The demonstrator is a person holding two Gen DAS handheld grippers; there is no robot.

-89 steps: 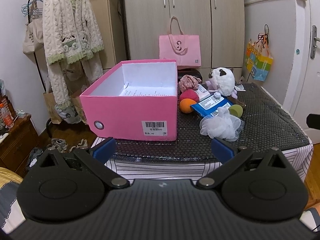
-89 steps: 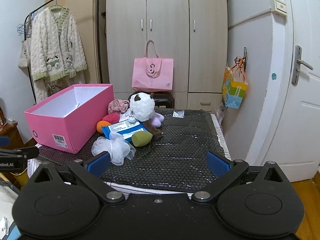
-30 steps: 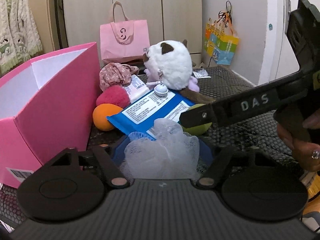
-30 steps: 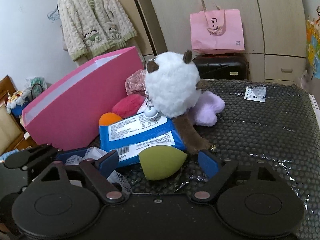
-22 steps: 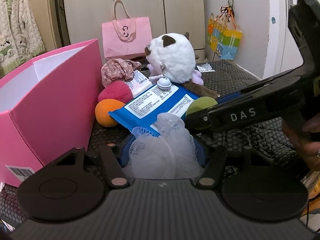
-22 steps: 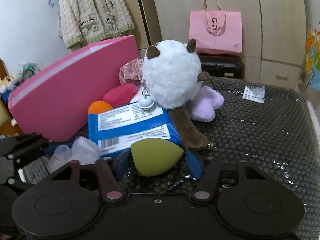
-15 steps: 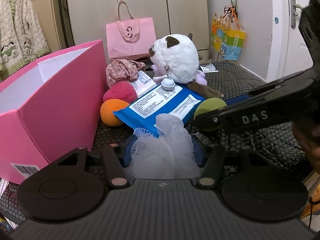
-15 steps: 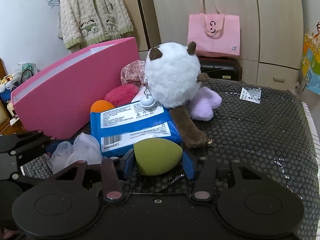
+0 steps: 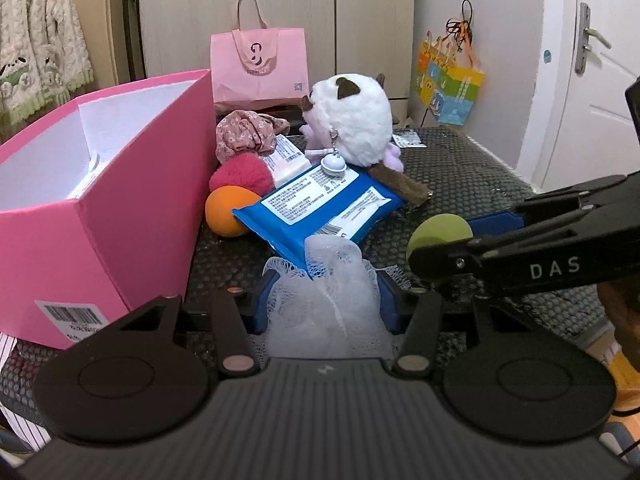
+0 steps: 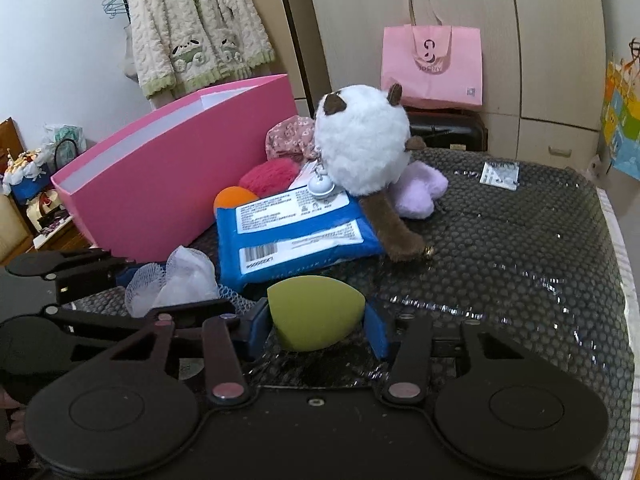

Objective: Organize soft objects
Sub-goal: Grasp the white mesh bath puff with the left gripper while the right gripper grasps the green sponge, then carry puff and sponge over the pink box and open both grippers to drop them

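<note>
My left gripper [image 9: 325, 300] is shut on the white mesh bath pouf [image 9: 326, 292], which also shows in the right wrist view [image 10: 176, 280]. My right gripper [image 10: 316, 328] is shut on the green egg-shaped sponge [image 10: 314, 318], seen from the side in the left wrist view [image 9: 438, 234]. Both are lifted slightly off the black mat. The open pink box [image 9: 120, 184] stands to the left. A white plush toy [image 9: 352, 120], a blue wipes pack [image 9: 320, 208], an orange sponge [image 9: 226, 216], a red puff [image 9: 240, 176] and a floral cloth [image 9: 248, 132] lie beside it.
A pink tote bag [image 9: 260, 64] stands behind the table before the wardrobe. A small sachet [image 10: 500, 174] lies on the mat [image 10: 520, 260] at the far right. A cardigan [image 10: 196, 20] hangs at left. The door [image 9: 600, 80] is at right.
Both grippers came in from the table's edge and closed: the left on the pouf, the right on the green sponge. Both have since risen slightly with their objects.
</note>
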